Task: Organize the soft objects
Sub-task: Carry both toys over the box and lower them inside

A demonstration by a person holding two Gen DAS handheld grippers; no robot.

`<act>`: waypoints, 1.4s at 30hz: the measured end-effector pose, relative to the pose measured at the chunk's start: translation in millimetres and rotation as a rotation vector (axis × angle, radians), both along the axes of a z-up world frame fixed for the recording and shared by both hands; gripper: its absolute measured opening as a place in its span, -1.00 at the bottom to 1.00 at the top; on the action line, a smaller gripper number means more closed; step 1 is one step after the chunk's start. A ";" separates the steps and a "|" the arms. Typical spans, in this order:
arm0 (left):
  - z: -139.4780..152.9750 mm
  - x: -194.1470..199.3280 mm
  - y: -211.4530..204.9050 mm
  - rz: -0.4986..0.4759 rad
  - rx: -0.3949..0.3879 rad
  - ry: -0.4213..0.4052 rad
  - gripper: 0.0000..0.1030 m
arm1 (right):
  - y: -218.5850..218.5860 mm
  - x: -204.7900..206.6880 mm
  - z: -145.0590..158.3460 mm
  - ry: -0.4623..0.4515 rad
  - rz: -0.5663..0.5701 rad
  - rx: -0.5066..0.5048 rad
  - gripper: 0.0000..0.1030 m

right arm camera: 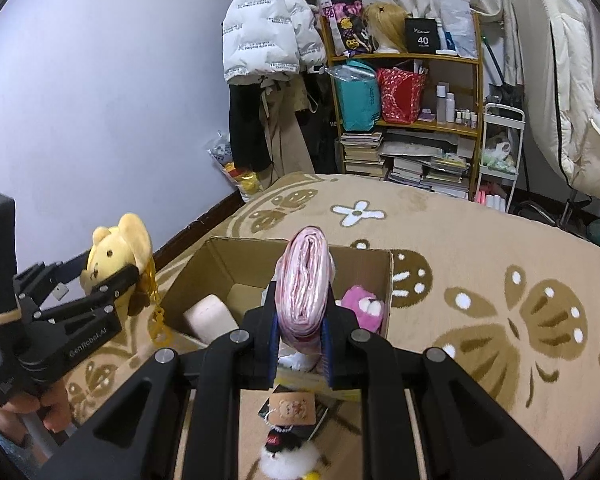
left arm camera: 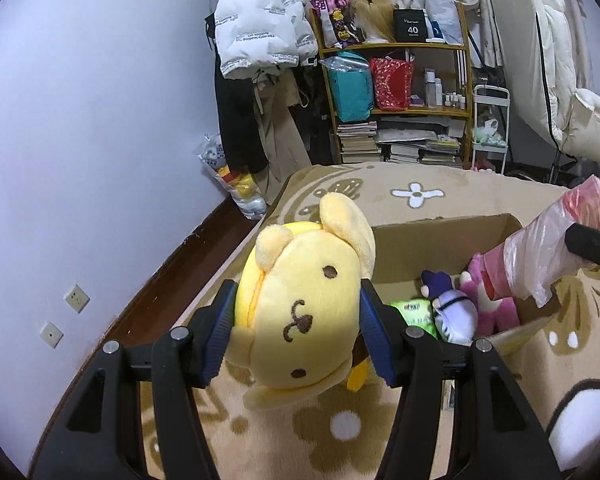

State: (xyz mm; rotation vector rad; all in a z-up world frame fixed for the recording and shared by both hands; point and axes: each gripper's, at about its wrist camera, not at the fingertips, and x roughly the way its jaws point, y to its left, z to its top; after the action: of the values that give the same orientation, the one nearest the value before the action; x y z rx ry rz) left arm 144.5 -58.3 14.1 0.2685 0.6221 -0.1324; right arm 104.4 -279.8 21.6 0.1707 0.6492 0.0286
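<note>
My left gripper (left arm camera: 298, 320) is shut on a yellow dog plush (left arm camera: 304, 304) and holds it above the rug, left of the cardboard box (left arm camera: 440, 236). The plush also shows in the right wrist view (right arm camera: 116, 256). My right gripper (right arm camera: 300, 344) is shut on a pink bagged bundle (right arm camera: 306, 284) and holds it over the box (right arm camera: 220, 264). It also shows in the left wrist view (left arm camera: 548, 248). Inside the box lie a pink plush (left arm camera: 488, 300), a purple-and-white plush (left arm camera: 452, 308), a green packet (left arm camera: 416, 312) and a pale pink block (right arm camera: 212, 316).
A beige flower-pattern rug (right arm camera: 480, 264) covers the floor. A small doll with a bear tag (right arm camera: 290, 432) lies below my right gripper. A crowded shelf (right arm camera: 408, 100), hanging coats (right arm camera: 268, 40) and a white cart (right arm camera: 500, 152) stand at the back. The wall (left arm camera: 80, 120) is on the left.
</note>
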 end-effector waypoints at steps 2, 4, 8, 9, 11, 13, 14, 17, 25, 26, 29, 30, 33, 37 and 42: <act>-2.5 8.7 -5.2 -0.005 0.000 0.003 0.13 | -1.6 8.2 -5.0 0.005 0.008 0.005 -0.65; -7.7 16.8 -10.4 -0.010 0.006 0.011 0.13 | -2.2 16.8 -10.9 0.013 0.018 0.006 -0.65; -19.7 27.1 -20.4 -0.018 0.026 0.023 0.13 | -0.9 30.6 -23.2 0.026 0.018 -0.015 -0.65; -23.6 29.9 -22.6 -0.019 0.028 0.029 0.14 | -1.0 33.8 -26.3 0.031 0.014 -0.026 -0.65; -29.9 34.9 -25.0 -0.026 0.026 0.044 0.14 | -2.4 40.9 -34.0 0.044 0.008 -0.034 -0.65; -35.9 38.0 -28.1 -0.033 0.028 0.053 0.14 | -5.8 45.6 -41.8 0.057 0.004 -0.017 -0.65; -38.9 39.6 -30.1 -0.039 0.031 0.054 0.14 | -7.8 47.0 -45.1 0.056 -0.001 -0.008 -0.65; -45.4 43.0 -34.6 -0.041 0.042 0.058 0.16 | -12.3 50.4 -49.3 0.064 -0.010 -0.010 -0.65; -54.4 46.3 -38.0 -0.054 0.065 0.053 0.22 | -16.7 57.3 -68.1 0.127 -0.027 -0.023 -0.64; -54.8 46.1 -38.7 -0.055 0.068 0.051 0.22 | -16.7 57.6 -69.1 0.131 -0.025 -0.023 -0.63; -55.0 44.1 -38.4 -0.066 0.059 0.043 0.27 | -17.0 58.2 -69.0 0.138 -0.025 -0.023 -0.58; -54.6 43.4 -37.5 -0.079 0.049 0.043 0.28 | -17.7 58.4 -68.9 0.140 -0.028 -0.022 -0.58; -54.7 41.5 -37.4 -0.110 0.018 0.054 0.33 | -19.0 57.4 -67.6 0.138 -0.034 -0.010 -0.58; -54.5 40.2 -39.0 -0.112 0.027 0.046 0.57 | -21.3 52.6 -64.3 0.134 -0.039 0.004 -0.47; -51.5 40.0 -35.6 -0.094 0.029 0.057 0.75 | -25.1 48.4 -58.9 0.139 -0.044 0.033 -0.44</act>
State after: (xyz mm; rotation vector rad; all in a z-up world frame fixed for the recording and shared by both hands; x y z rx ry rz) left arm 184.5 -93.9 -37.4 0.3231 0.6685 -0.2218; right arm 152.8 -304.8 -37.3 0.2197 0.7835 -0.0148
